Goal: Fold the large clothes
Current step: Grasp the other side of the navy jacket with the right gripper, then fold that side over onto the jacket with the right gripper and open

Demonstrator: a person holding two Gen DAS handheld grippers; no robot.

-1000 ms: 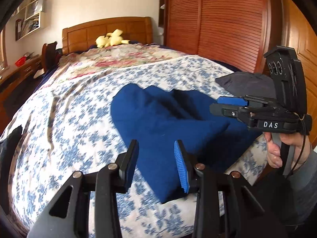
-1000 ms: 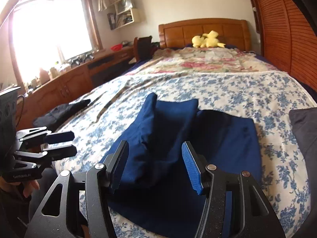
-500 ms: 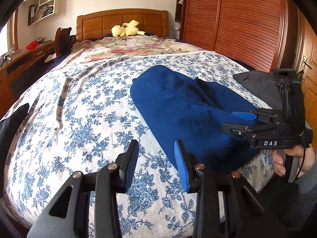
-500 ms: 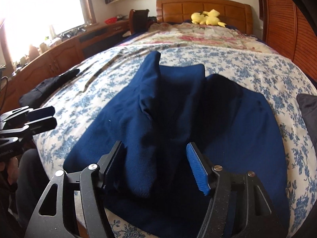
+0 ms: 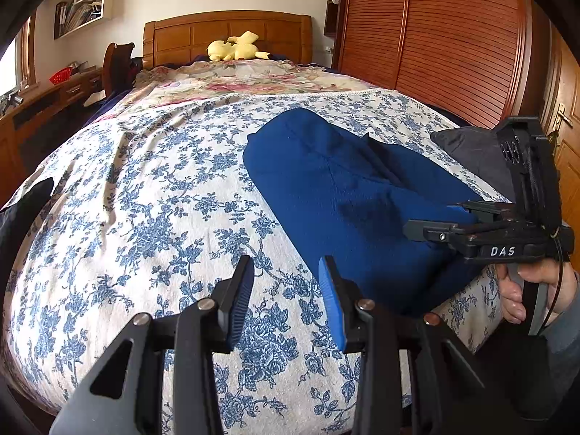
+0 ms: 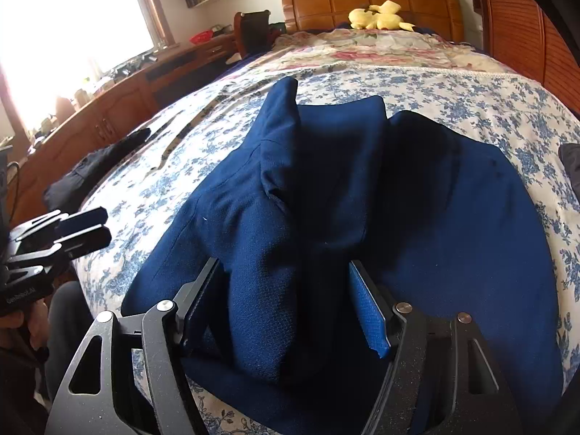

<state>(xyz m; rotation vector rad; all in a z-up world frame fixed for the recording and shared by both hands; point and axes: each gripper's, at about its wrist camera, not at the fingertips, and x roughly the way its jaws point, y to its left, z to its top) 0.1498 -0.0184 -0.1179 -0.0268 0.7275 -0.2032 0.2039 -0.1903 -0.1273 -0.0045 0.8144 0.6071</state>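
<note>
A dark blue garment [image 5: 344,195] lies loosely folded on the floral bedspread [image 5: 145,199], near the foot of the bed. My left gripper [image 5: 286,279] hovers open over bare bedspread just left of the garment, with nothing between its fingers. My right gripper [image 6: 282,272] stands open and low over the garment [image 6: 453,217]. A raised fold of blue cloth lies between its fingers, and the blue right pad [image 6: 366,308] stands clear of the cloth. In the left wrist view a hand holds the right gripper [image 5: 438,217] at the garment's near right edge. The left gripper [image 6: 101,224] shows at the right wrist view's left edge.
A dark grey garment [image 5: 467,148] lies at the bed's right edge and a black one [image 6: 94,170] at its left edge. A yellow plush toy [image 5: 235,47] sits by the wooden headboard. A slatted wardrobe [image 5: 435,36] stands to the right, a wooden desk [image 6: 108,116] under the window to the left.
Both grippers sank toward the bed. The right jaws widened around the blue fold. The left gripper, earlier over the garment's corner, now sits over bare bedspread beside it.
</note>
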